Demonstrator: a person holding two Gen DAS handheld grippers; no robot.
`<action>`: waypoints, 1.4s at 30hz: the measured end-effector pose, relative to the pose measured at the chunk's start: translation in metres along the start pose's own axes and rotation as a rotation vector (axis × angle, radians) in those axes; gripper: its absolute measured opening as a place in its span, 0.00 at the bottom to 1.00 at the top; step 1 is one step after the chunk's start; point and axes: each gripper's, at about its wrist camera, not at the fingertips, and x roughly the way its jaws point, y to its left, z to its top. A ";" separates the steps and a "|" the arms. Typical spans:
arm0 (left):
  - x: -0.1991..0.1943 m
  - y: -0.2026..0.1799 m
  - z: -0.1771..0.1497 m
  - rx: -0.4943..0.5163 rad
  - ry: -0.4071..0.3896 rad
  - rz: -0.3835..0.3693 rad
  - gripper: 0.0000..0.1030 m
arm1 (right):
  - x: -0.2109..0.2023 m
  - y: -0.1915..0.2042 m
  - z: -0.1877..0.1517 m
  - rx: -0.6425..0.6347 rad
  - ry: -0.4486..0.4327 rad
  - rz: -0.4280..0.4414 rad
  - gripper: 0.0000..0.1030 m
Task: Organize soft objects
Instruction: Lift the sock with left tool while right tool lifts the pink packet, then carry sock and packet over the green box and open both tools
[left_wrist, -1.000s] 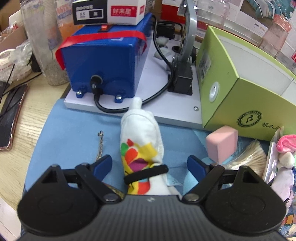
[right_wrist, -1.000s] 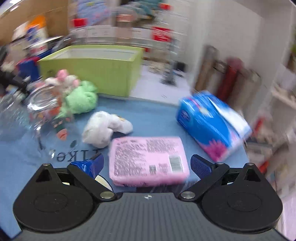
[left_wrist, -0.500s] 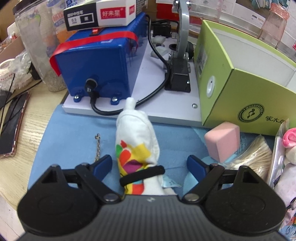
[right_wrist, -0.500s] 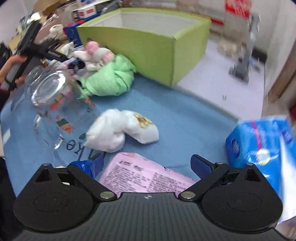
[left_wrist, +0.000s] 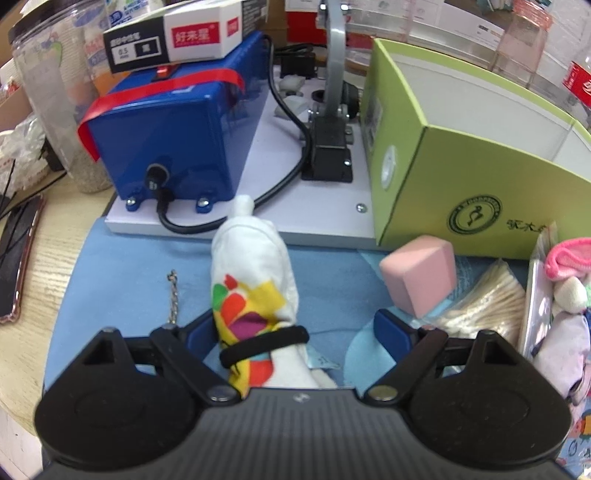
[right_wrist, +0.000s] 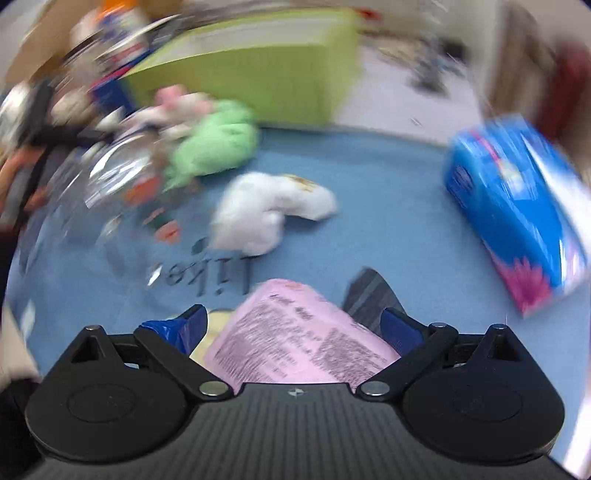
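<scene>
Left wrist view: left gripper (left_wrist: 297, 328) fingers spread wide, low over the blue mat (left_wrist: 129, 266). A rolled white cloth bundle (left_wrist: 251, 266) with a coloured print lies lengthwise between the fingers, closer to the left finger (left_wrist: 199, 330) and seemingly touching it; the right finger (left_wrist: 391, 328) is well apart from it. A black elastic band (left_wrist: 264, 343) wraps the bundle's near end. The far tip of the bundle reaches the mat's far edge, at a black cable (left_wrist: 280, 184). Small metal chain (left_wrist: 172, 295) on the mat just left of the bundle. Pink sponge block (left_wrist: 419, 273) beyond the right finger, beside a bag of cotton swabs (left_wrist: 487, 299). Past the mat's far edge: blue machine (left_wrist: 177, 136) on a white base plate, green box (left_wrist: 461, 158) to its right.

Right wrist view (motion blur, detail soft): right gripper (right_wrist: 293, 328) fingers spread. A pink flat packet (right_wrist: 299, 339) sits between them, nearer the right finger; contact cannot be told. Further out on the mat: white cloth wad (right_wrist: 266, 218) near the middle, green cloth (right_wrist: 214, 147) beyond it at the left, by a clear glass jar (right_wrist: 110, 192). Blue tissue pack (right_wrist: 517, 210) at the mat's right edge. The green box stands at the far edge.
</scene>
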 end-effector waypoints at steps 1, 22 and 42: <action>0.000 -0.001 -0.001 0.005 -0.001 0.002 0.85 | -0.003 0.008 -0.002 -0.137 0.017 0.004 0.85; 0.004 -0.002 0.004 0.023 0.013 -0.001 0.85 | 0.029 -0.026 -0.037 -0.222 -0.039 0.076 0.89; -0.065 0.041 0.008 -0.029 -0.192 -0.154 0.26 | -0.030 -0.015 -0.001 0.062 -0.276 -0.119 0.49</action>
